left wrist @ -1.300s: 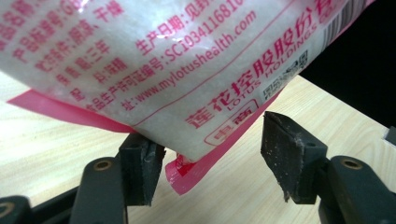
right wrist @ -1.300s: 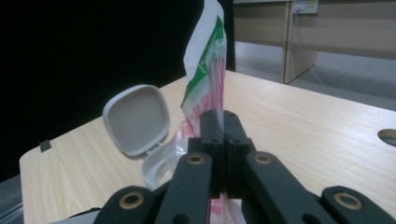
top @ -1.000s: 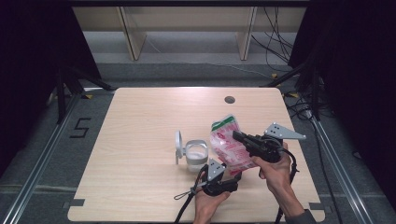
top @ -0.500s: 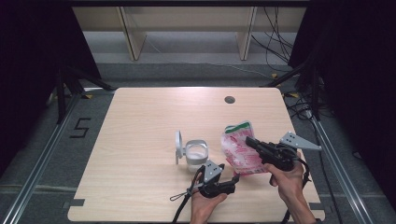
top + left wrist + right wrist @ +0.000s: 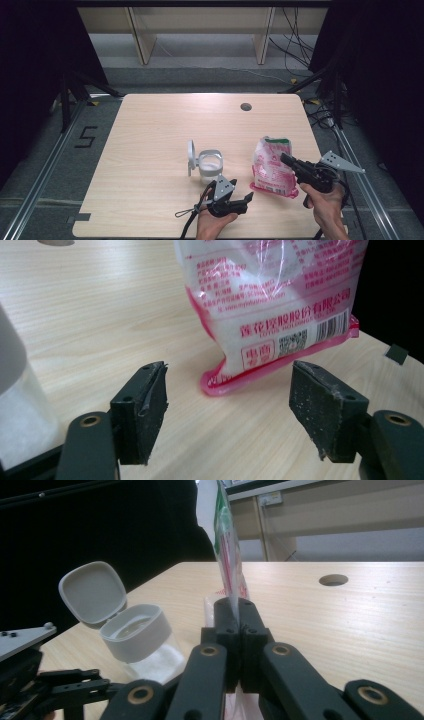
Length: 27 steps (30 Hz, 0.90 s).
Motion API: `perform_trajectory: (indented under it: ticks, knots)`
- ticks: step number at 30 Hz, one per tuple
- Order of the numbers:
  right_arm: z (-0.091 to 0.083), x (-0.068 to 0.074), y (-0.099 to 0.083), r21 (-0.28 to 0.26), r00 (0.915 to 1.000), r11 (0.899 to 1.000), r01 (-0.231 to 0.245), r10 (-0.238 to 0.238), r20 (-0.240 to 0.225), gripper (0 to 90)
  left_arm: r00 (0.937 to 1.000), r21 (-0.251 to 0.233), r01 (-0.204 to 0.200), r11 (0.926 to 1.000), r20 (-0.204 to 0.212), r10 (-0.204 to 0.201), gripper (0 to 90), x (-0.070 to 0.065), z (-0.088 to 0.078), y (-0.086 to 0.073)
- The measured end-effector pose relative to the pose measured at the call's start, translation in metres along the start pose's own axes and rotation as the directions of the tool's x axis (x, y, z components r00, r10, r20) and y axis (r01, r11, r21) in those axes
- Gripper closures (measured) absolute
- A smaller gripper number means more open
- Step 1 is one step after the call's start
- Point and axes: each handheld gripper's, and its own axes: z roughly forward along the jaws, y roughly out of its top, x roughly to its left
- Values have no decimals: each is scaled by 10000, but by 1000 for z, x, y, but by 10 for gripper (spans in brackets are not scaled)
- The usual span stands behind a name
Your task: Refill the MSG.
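Bag: a pink-and-white plastic bag (image 5: 271,167) of white grains, pinched at its edge between the right jaws and standing with its bottom seam on the table (image 5: 150,150) (printed back faces the left gripper view (image 5: 280,305)).
Right gripper: the right gripper (image 5: 286,160) is clenched on the bag's film, the jaws pressed together with the thin plastic rising straight up out of them in the right gripper view (image 5: 239,617).
Left gripper: the left gripper (image 5: 247,199) is released; its jaws have just been opening and stand wide, nothing between the pads, the bag's lower corner just ahead of the gap (image 5: 227,405).
Jar: a clear jar (image 5: 210,166) with a grey collar and a flipped-up lid, white grains inside, just to the left of the left jaws and off to the left of the right jaws (image 5: 142,640).
Table: pale wood, with a round hole (image 5: 245,106) well beyond both jaws.
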Motion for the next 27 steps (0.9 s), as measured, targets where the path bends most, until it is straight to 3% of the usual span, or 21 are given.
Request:
perform_trajectory:
  ticks: [4,5,6,7,10,11,12,14,15,16,18,20,22,23,24,26,27]
  knots:
    - [-4,-8,-2,132,9999,9999,17,-19,115,900,9995,69,-152,9999,-262,154,309,-1,-7,1]
    - [-3,-9,-4,-63,9999,10000,-30,30,108,900,9994,79,-242,9997,-253,244,308,0,-8,0]
    - [-5,-12,-5,-16,9997,10000,66,-65,234,900,9991,278,-291,9992,-287,299,309,-1,-8,1]
    - [-6,-12,-6,50,9993,9996,-291,290,242,900,9992,341,-346,9988,-193,353,307,-3,-7,0]
    - [-8,-21,-9,148,9986,9997,-215,207,481,900,9975,624,-695,9956,-94,702,306,-8,-6,1]
    - [-9,-21,-11,235,9966,9980,-595,580,587,900,9969,668,-782,9947,-25,785,306,-9,-6,1]
    - [-9,-26,-13,178,9971,9993,-324,312,690,900,9972,666,-746,9950,48,744,306,-10,-6,1]
    - [-11,-29,-15,292,9956,9990,-331,304,882,900,9974,660,-699,9954,227,686,307,-9,-7,2]
    - [-10,-29,-17,227,9941,9981,-567,543,934,900,9978,484,-585,9971,354,568,311,-8,-8,2]
    - [-9,-33,-18,184,9941,9993,-337,316,1040,900,9970,538,-731,9959,309,715,314,-8,-9,4]
    - [-10,-35,-19,393,9932,9985,-373,327,1117,900,9962,458,-756,9961,468,735,314,-7,-8,6]
    - [-10,-33,-19,484,9890,9959,-759,690,1309,900,9967,584,-744,9955,357,724,313,-8,-8,8]
    - [-10,-34,-19,532,9900,9973,-512,436,1342,900,9956,589,-878,9944,394,855,314,-9,-7,10]
    - [-10,-37,-20,631,9895,9980,-96,4,1448,900,9948,622,-956,9935,397,933,314,-10,-8,11]
    - [-9,-38,-21,664,9879,9978,16,-118,1547,900,9953,596,-892,9942,419,867,313,-11,-8,12]
    - [-10,-37,-24,824,9875,9948,-591,462,1504,900,9942,483,-635,9968,895,590,313,-10,-8,13]
    - [-9,-39,-26,784,9883,9956,-515,395,1474,900,9926,461,-506,9977,1123,452,314,-10,-8,14]
